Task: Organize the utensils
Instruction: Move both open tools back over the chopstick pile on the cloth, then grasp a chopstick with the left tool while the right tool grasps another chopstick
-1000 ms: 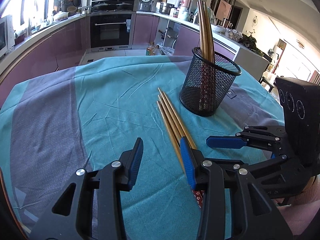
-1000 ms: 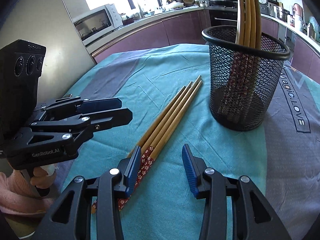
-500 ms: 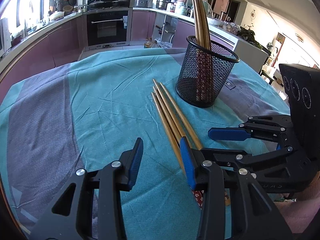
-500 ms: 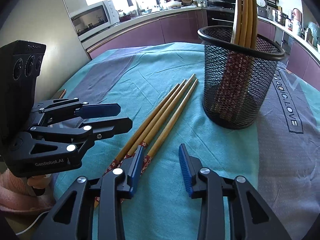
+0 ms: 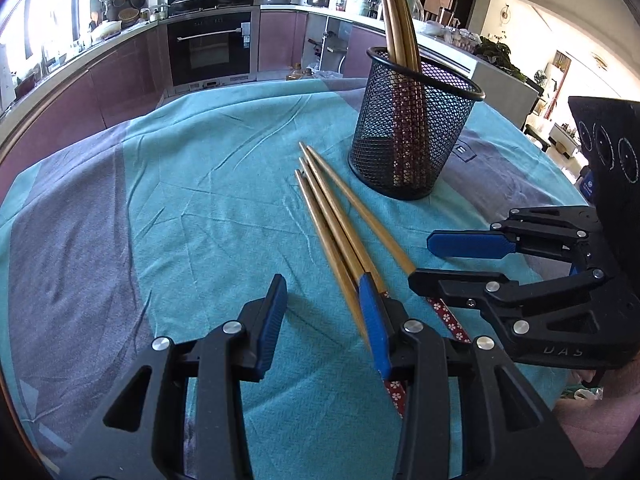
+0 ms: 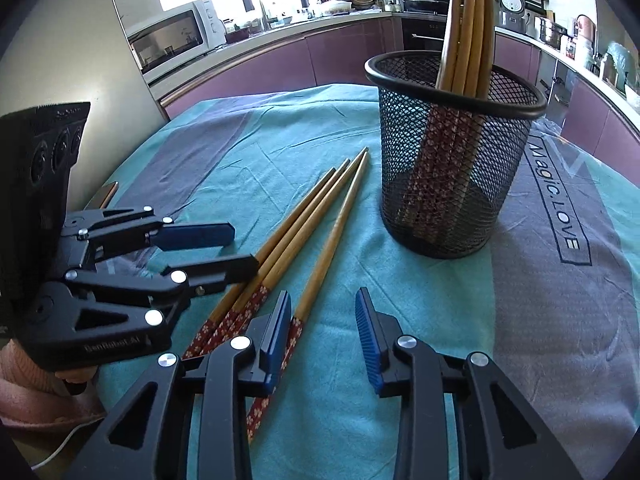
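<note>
**Chopsticks on the cloth, both sets of fingers spread**

Chopsticks (image 5: pixel 340 224) are what I am tidying. In the left wrist view, four of them lie loose on the teal cloth over the bench (image 5: pixel 200 200), tips fanned toward the far side, patterned handles near me. The left gripper (image 5: pixel 324 312) hangs low with its fingers apart; the right-hand finger covers part of the bundle, and I cannot tell whether it touches. The mesh holder (image 5: pixel 416 136) stands upright just beyond the tips, already carrying several chopsticks handle-down. The right gripper (image 5: pixel 460 260) sits at the right, its fingers apart too.

In the right wrist view, the right gripper (image 6: pixel 324 320) hovers over the handle ends, fingers spread and empty, the rightmost chopstick (image 6: pixel 332 240) passing under the left finger. The left gripper (image 6: pixel 224 248) reaches in from the left, its lower finger by the left side of the bundle. I judge that it is there to steady the sticks while I pick one for the holder (image 6: pixel 452 160).
</note>
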`<state>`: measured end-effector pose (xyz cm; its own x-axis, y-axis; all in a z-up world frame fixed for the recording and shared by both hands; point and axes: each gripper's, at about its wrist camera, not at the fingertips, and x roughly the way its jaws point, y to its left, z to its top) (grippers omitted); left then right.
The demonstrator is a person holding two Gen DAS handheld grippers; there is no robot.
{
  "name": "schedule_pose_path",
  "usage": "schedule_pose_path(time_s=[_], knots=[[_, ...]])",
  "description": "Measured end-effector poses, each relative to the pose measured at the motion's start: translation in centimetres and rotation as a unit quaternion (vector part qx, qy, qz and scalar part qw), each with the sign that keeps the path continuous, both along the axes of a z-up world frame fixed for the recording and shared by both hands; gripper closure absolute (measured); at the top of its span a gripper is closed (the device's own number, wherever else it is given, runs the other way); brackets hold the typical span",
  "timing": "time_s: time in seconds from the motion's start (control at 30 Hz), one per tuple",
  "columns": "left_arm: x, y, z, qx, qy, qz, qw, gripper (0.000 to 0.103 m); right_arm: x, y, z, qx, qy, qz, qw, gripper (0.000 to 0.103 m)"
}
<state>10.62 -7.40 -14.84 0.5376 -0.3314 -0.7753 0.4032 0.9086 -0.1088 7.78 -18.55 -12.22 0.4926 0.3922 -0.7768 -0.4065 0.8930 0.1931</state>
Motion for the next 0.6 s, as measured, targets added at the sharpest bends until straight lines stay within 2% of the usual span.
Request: schedule_pose_path(time_s=[0.43, 0.6], knots=[[0.9, -0.1, -0.3, 0.006, 0.007, 0.001, 1.0, 0.077, 1.7, 0.8, -0.1, -0.007, -0.01, -0.009, 1.0, 0.073], [1.9, -0.3, -0.4, 0.006, 0.012, 0.004, 0.9999, 0.078, 2.2, 1.1, -0.2, -0.008, -0.014, -0.016, 1.0, 0.081]])
